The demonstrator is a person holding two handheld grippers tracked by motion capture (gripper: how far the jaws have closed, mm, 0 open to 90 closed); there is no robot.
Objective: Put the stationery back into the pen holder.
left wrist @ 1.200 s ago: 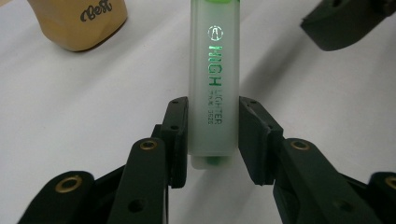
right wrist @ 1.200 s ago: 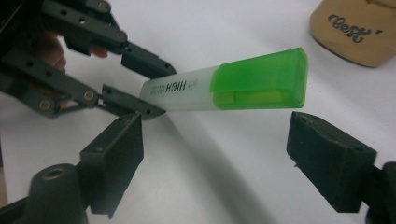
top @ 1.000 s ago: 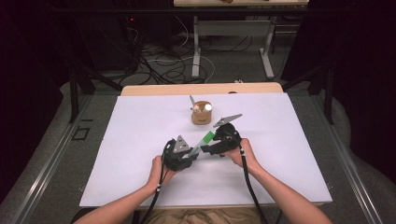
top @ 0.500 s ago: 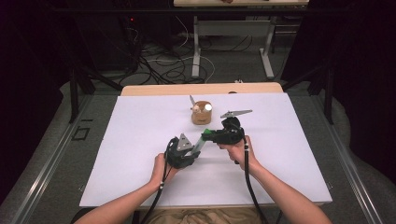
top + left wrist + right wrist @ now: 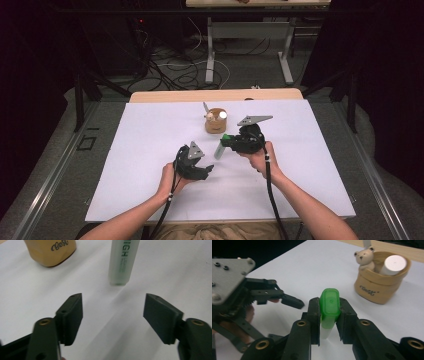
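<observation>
My right gripper (image 5: 329, 302) is shut on the green cap of a highlighter (image 5: 329, 305), and the pale body hangs below the jaws. In the high view the right gripper (image 5: 229, 141) holds the highlighter (image 5: 220, 149) slanting down-left above the white table. My left gripper (image 5: 205, 168) is open just to its lower left. In its own view the left gripper (image 5: 113, 302) has nothing between its jaws, and the highlighter's pale body (image 5: 121, 262) stands a little ahead. A tan pen holder (image 5: 215, 121) stands behind both.
The pen holder (image 5: 382, 283) has a small bear figure (image 5: 364, 255) on its rim and a white cylinder (image 5: 393, 263) inside. The white tabletop (image 5: 140, 135) spreads wide on both sides. A wooden strip (image 5: 215, 95) borders the far edge.
My right gripper has turned and shifted slightly away from the person with the highlighter still in it. The left gripper has hardly moved.
</observation>
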